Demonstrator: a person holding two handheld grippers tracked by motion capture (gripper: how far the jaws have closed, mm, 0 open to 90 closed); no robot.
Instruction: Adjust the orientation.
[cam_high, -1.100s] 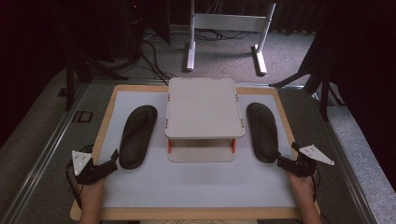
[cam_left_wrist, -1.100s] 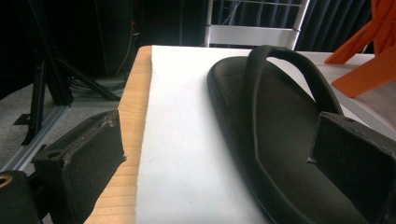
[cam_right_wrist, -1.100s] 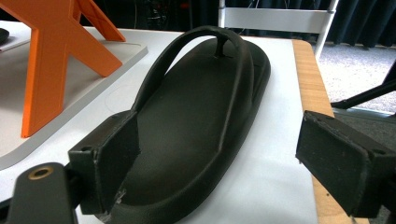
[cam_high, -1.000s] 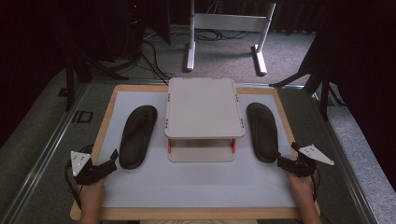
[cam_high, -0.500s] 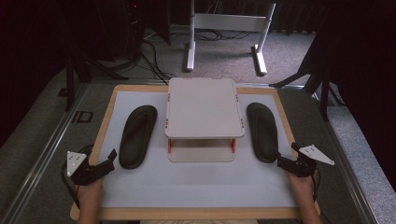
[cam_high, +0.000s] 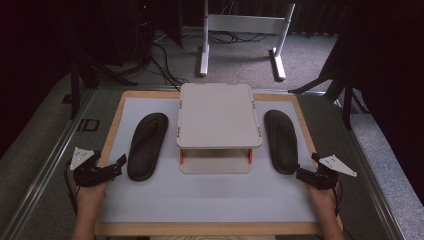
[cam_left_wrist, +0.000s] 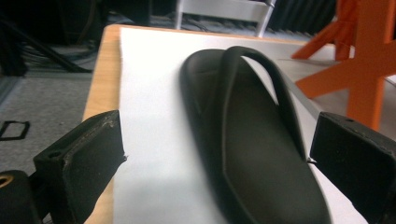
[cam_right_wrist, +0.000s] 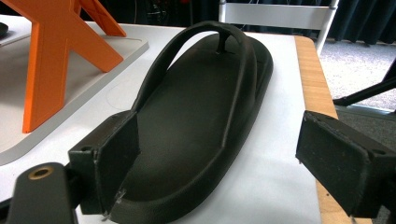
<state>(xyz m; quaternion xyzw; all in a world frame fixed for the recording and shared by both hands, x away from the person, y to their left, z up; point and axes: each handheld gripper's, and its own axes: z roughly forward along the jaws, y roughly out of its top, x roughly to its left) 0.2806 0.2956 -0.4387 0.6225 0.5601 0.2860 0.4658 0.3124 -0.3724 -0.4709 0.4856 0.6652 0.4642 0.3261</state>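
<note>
Two black flip-flops lie on the white mat, one on each side of a small white two-tier stand with orange legs. The left flip-flop lies just ahead of my left gripper, which is open and holds nothing. The right flip-flop has its heel reaching between the jaws of my right gripper, also open, not closed on it. A hand holds each gripper near the mat's front corners.
The mat rests on a wooden-edged board. An orange leg of the stand rises close beside the right flip-flop. A white table frame and cables stand on the floor beyond the far edge. Bare mat lies in front of the stand.
My left gripper has drifted slightly left and a little nearer the front edge. The right gripper, flip-flops and stand have stayed put.
</note>
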